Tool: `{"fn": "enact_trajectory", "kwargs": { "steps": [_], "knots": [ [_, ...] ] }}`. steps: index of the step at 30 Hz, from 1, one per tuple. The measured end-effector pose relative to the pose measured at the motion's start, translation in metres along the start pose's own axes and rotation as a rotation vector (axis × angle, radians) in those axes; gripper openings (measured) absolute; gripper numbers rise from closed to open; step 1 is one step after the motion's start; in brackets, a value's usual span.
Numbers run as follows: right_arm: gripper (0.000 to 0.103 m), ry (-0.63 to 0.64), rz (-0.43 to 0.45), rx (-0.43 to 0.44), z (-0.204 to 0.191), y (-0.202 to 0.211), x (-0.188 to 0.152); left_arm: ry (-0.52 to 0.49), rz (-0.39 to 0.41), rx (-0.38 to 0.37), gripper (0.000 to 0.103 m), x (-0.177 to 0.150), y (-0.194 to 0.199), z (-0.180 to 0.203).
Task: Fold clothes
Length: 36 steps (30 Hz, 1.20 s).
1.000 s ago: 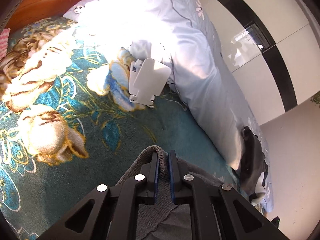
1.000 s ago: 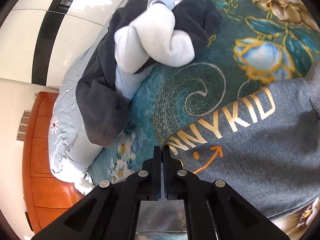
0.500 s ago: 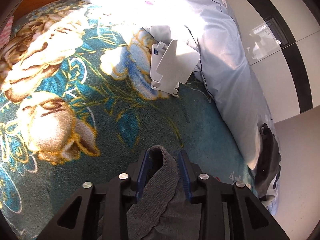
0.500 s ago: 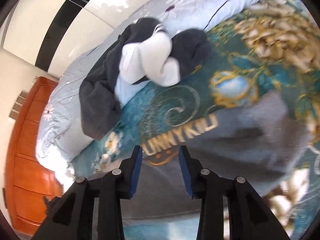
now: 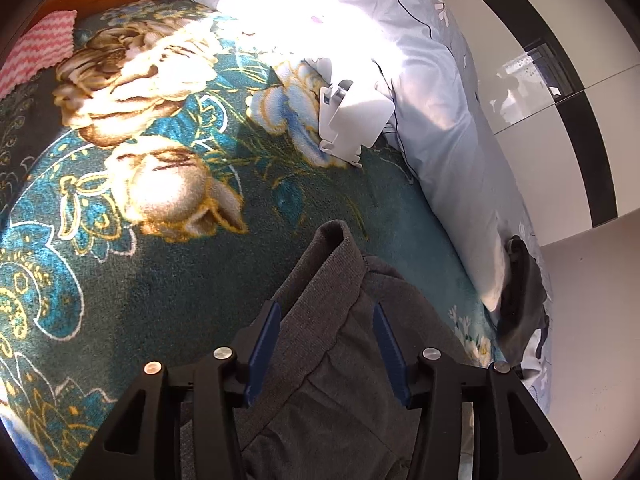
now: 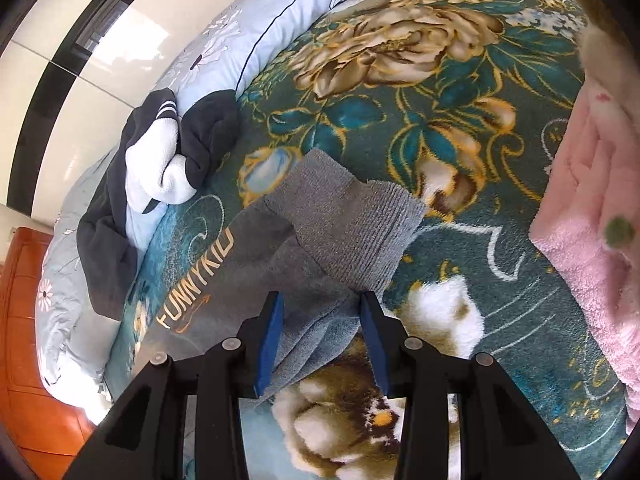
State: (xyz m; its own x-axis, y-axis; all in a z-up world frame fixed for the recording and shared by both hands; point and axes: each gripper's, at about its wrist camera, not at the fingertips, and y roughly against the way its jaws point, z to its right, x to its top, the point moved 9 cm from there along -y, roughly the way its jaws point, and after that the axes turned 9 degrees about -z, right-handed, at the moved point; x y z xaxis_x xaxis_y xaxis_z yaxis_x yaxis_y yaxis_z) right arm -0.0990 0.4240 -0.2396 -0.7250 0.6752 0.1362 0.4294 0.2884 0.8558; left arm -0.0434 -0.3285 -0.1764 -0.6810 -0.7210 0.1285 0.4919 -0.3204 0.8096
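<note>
The ribbed sleeve cuff (image 6: pixel 352 224), laid across the grey knit "FUNNYKID" sweatshirt (image 6: pixel 224 276), may spring back on the plush teal floral blanket (image 5: pixel 120 280) and undo the fold, since nothing pins it. The left gripper (image 5: pixel 326 344) stands wide open over the ribbed hem (image 5: pixel 320 280), holding nothing; the right gripper (image 6: pixel 320 332) is likewise spread, its jaws straddling the folded edge. The sweatshirt lies flat on the blanket, near a crumpled dark-and-white garment (image 6: pixel 168 164), its lettering partly covered.

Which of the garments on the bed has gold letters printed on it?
The grey sweatshirt lying before the right hand-held gripper; the dark-and-white bundle and pink garment show none.
</note>
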Motion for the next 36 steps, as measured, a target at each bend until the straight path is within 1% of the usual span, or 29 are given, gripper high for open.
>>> {"fn": "enact_trajectory", "kwargs": {
  "steps": [1, 2, 4, 5, 7, 10, 11, 13, 14, 15, 17, 20, 23, 25, 27, 29, 32, 33, 36],
  "knots": [
    [0.017, 0.002, 0.000, 0.007, 0.002, 0.003, 0.000, 0.003, 0.002, -0.001, 0.053, -0.003, 0.004, -0.002],
    [0.006, 0.004, -0.001, 0.013, 0.004, 0.006, -0.001, 0.008, 0.001, -0.005, 0.053, -0.006, 0.007, -0.003],
    [0.006, 0.006, 0.023, 0.005, 0.001, 0.010, -0.001, 0.015, 0.005, -0.009, 0.053, -0.010, 0.014, -0.008],
    [0.006, 0.020, 0.041, -0.014, 0.001, 0.014, 0.000, 0.019, 0.010, -0.009, 0.053, -0.012, 0.018, -0.011],
    [0.006, 0.062, 0.045, -0.069, -0.002, 0.014, 0.000, 0.027, 0.016, -0.009, 0.053, -0.017, 0.025, -0.017],
    [0.006, 0.104, 0.010, -0.102, -0.005, 0.005, -0.005, 0.043, 0.016, -0.017, 0.053, -0.026, 0.033, -0.027],
    [0.009, 0.114, 0.007, -0.105, -0.007, 0.005, -0.006, 0.048, 0.015, -0.019, 0.053, -0.030, 0.036, -0.030],
    [0.009, 0.125, 0.022, -0.097, -0.008, 0.012, -0.007, 0.055, 0.013, -0.022, 0.054, -0.039, 0.040, -0.038],
    [0.014, 0.133, 0.036, -0.099, -0.010, 0.020, -0.010, 0.057, 0.012, -0.022, 0.054, -0.044, 0.043, -0.041],
    [0.024, 0.142, 0.051, -0.101, -0.012, 0.029, -0.012, 0.059, 0.015, -0.015, 0.054, -0.049, 0.044, -0.046],
    [0.037, 0.171, 0.080, -0.095, -0.020, 0.046, -0.021, 0.060, 0.020, 0.005, 0.055, -0.061, 0.047, -0.056],
    [0.043, 0.260, 0.089, -0.039, -0.036, 0.068, -0.054, 0.077, 0.011, 0.019, 0.057, -0.082, 0.045, -0.072],
    [0.053, 0.305, 0.056, 0.019, -0.036, 0.079, -0.097, 0.106, -0.023, 0.005, 0.058, -0.104, 0.035, -0.086],
    [0.053, 0.301, 0.032, 0.066, -0.029, 0.085, -0.125, 0.121, -0.053, -0.012, 0.058, -0.118, 0.027, -0.090],
    [0.053, 0.264, 0.032, 0.084, -0.012, 0.094, -0.148, 0.120, -0.070, -0.045, 0.058, -0.127, 0.020, -0.087],
    [0.053, 0.214, 0.044, 0.097, 0.011, 0.106, -0.165, 0.109, -0.079, -0.050, 0.058, -0.134, 0.014, -0.081],
    [0.053, 0.110, 0.067, 0.104, 0.052, 0.122, -0.188, 0.106, -0.060, -0.050, 0.058, -0.136, 0.011, -0.077],
    [0.053, 0.078, 0.074, 0.095, 0.066, 0.127, -0.194, 0.105, -0.052, -0.055, 0.056, -0.136, 0.010, -0.075],
    [0.053, -0.023, 0.070, 0.080, 0.107, 0.130, -0.206, 0.098, -0.042, -0.044, 0.055, -0.136, 0.009, -0.075]
  ]
}}
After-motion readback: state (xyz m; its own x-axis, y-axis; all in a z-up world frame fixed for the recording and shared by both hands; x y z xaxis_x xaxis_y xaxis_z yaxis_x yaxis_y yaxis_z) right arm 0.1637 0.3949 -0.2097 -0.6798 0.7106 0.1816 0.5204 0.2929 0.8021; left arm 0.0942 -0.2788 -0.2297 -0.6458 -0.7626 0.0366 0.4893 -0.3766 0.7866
